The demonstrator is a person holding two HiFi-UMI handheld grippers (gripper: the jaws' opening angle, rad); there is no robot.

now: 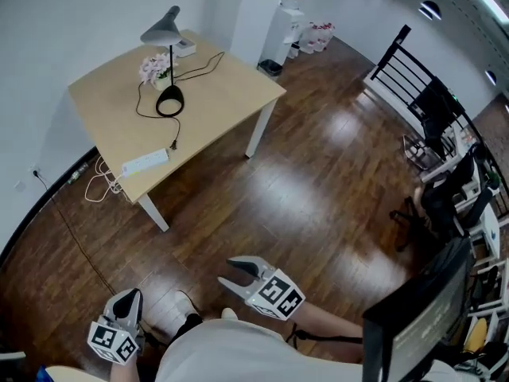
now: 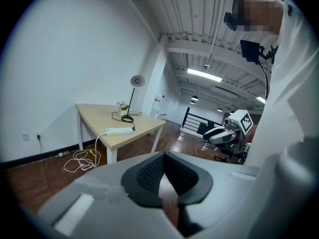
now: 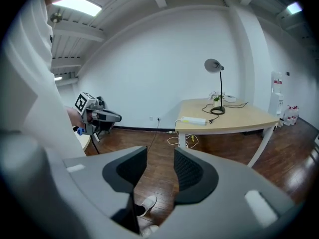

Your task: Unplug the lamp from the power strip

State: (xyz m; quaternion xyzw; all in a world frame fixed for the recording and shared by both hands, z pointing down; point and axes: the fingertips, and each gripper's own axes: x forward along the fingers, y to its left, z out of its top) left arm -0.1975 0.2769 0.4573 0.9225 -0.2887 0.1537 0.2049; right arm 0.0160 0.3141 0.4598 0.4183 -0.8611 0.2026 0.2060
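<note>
On the floor at the far left a white cable coil (image 1: pixel 99 188) lies below the edge of the surface (image 1: pixel 215 94). Its lead climbs to the power strip (image 1: pixel 145 162), which lies flat near that edge. The black plug (image 1: pixel 172 143) sits at the strip's right-hand end; it is too small to tell how deep it is seated. From it a thin black cord loops back to the lamp (image 1: pixel 169 62), which stands upright further in on a round black base.

I judge the plug to be small, hard and rigid, held only by friction, so take it by its body and not by the soft cord. The strip looks light and likely to slide or lift with the pull, so it wants pinning down with the other gripper.

Just beside the lamp stands a small flower pot (image 1: pixel 154 72) holding pink blossoms. Beyond the surface's far corner a dark bin (image 1: pixel 270 68) sits on the floor, contents not visible, next to a water dispenser (image 1: pixel 288 18).

Both tools hang well apart from the surface, close to the person's body. The left gripper (image 1: pixel 129 302) has its jaws together with nothing between them. The right gripper (image 1: pixel 227 272) has its jaws apart, and only wooden floor and a shoe show in the gap
</note>
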